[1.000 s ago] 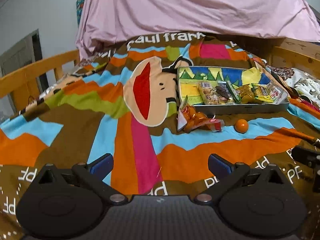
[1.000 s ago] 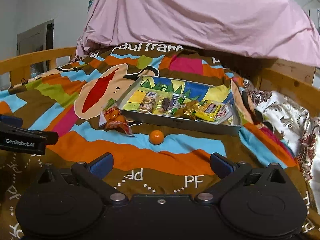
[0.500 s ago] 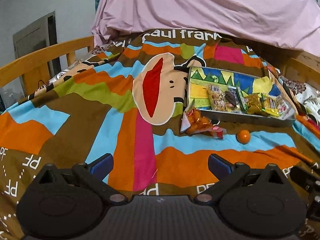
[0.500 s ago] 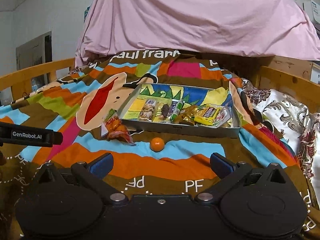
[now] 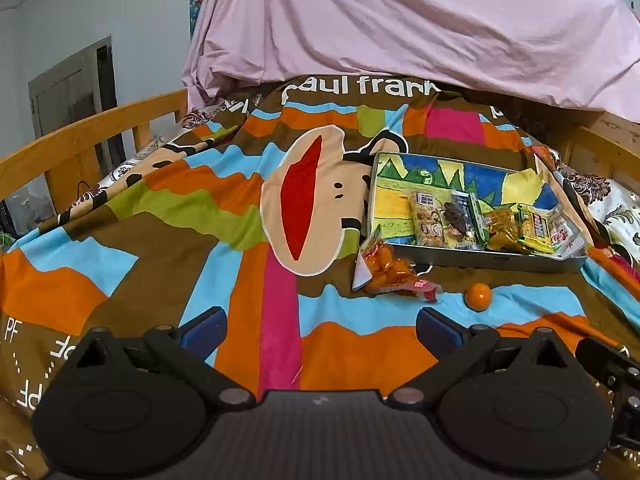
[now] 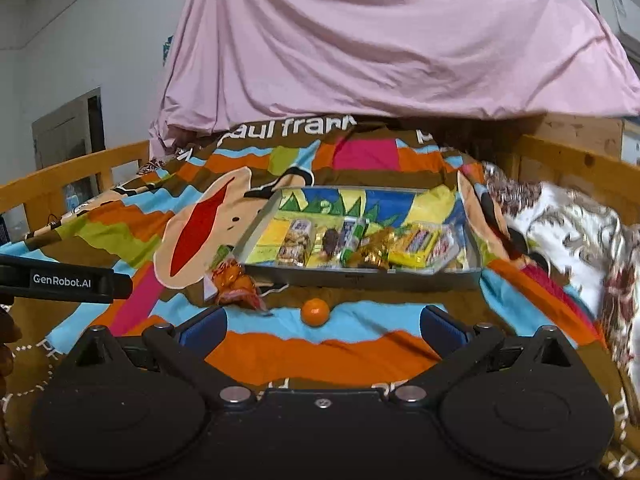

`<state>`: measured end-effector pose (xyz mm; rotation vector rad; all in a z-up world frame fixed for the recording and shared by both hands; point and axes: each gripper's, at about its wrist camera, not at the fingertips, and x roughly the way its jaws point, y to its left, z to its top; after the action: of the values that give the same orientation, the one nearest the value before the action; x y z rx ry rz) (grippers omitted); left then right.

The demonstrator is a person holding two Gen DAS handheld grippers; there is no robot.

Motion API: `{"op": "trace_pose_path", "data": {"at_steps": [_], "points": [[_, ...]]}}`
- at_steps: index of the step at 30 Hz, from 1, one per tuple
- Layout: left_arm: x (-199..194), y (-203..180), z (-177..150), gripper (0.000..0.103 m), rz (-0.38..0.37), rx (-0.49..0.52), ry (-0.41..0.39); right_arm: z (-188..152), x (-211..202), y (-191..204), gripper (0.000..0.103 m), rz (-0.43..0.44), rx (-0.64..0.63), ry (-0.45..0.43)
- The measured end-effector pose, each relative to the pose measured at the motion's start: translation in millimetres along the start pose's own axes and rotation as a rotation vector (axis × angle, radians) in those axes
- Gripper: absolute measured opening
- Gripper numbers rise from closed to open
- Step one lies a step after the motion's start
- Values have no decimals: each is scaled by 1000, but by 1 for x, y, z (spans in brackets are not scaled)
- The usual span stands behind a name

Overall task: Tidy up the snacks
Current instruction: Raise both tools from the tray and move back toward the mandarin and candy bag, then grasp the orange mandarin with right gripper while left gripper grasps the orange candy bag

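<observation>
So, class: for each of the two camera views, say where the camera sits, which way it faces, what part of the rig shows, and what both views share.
Left wrist: sits on the left gripper, low over the blanket, facing the pink sheet; its open fingers fill the bottom, the right gripper's edge shows at right.
Right wrist: sits on the right gripper, facing the same way, nearer the tray; its open fingers show, the left gripper pokes in at left.
Shared: tray, bag, orange.
</observation>
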<state>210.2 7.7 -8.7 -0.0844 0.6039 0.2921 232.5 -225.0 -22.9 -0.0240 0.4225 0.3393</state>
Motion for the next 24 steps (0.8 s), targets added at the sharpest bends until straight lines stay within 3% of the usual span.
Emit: {"op": "trace_pose_path", "data": {"at_steps": [16,24], "points": [[50,-2,20,103,16,-54,52,-4,53,10,102,56,-105,36],[81,-14,24,103,11,-9,63,-12,88,6,102,36,-152,81]]}}
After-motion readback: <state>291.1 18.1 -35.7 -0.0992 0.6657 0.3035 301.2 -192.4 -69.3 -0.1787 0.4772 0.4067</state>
